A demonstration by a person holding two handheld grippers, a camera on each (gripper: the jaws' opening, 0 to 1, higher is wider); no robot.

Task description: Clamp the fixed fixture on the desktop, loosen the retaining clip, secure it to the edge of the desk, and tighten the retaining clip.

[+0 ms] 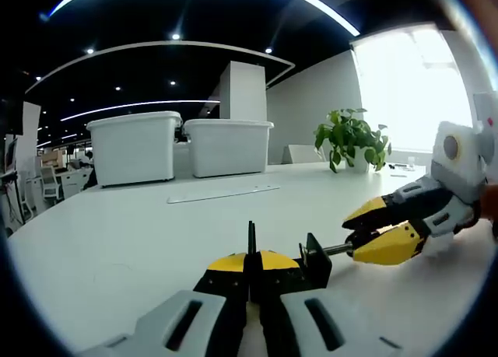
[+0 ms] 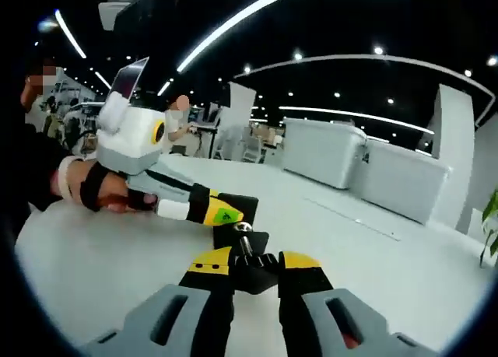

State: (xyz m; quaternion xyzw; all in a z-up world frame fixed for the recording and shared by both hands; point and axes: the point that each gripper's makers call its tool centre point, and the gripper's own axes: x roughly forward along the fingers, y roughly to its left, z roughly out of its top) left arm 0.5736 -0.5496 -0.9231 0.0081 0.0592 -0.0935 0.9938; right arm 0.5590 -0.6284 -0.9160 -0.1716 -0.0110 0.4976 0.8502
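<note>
Yellow-tipped left gripper pinches the black metal clamp fixture flat on the white desk; right gripper is pressed onto its silver screw handle. Best: left steady, right twisting gently.

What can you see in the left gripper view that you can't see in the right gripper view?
Left gripper view: a potted plant, a bright window, and a flat strip on the table. Right gripper view: the person's hand holding the left gripper. Both: the black clamp fixture, gripped from two sides, two white bins, and the white table.
</note>
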